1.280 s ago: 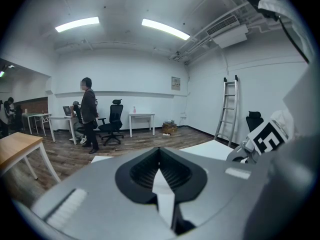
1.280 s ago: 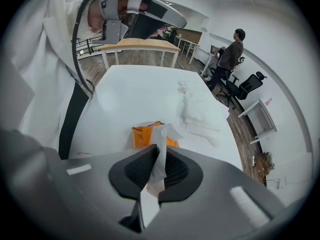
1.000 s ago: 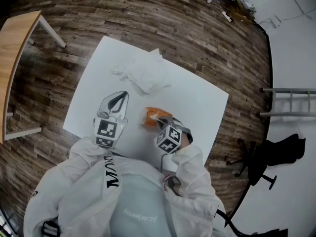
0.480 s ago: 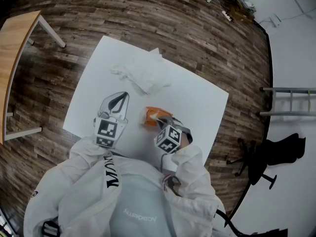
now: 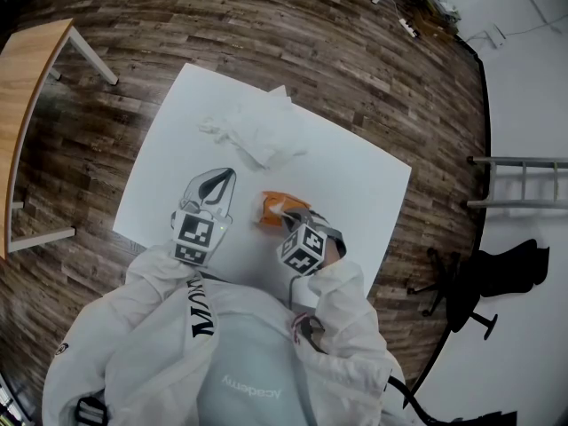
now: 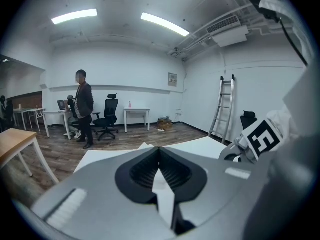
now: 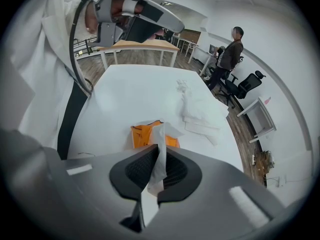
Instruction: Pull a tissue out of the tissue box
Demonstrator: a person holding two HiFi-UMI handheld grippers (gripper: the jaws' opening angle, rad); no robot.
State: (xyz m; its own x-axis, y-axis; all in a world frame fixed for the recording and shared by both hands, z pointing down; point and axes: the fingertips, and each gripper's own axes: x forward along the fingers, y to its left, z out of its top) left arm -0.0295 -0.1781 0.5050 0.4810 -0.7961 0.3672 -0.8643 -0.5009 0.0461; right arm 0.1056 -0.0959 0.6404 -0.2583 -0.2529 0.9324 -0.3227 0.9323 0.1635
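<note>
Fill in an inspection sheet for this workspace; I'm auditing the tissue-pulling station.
Surface: white table.
Job's things: orange tissue box near the person; a tissue rises from it.
Clutter: pile of loose tissues on the far side.
Grippers: right gripper, fingers shut on the tissue; left gripper shut, empty, apart from the box.
Cables: black cable looping beside the left gripper.
Surroundings: wood floor, ladder, office chair, person standing.
</note>
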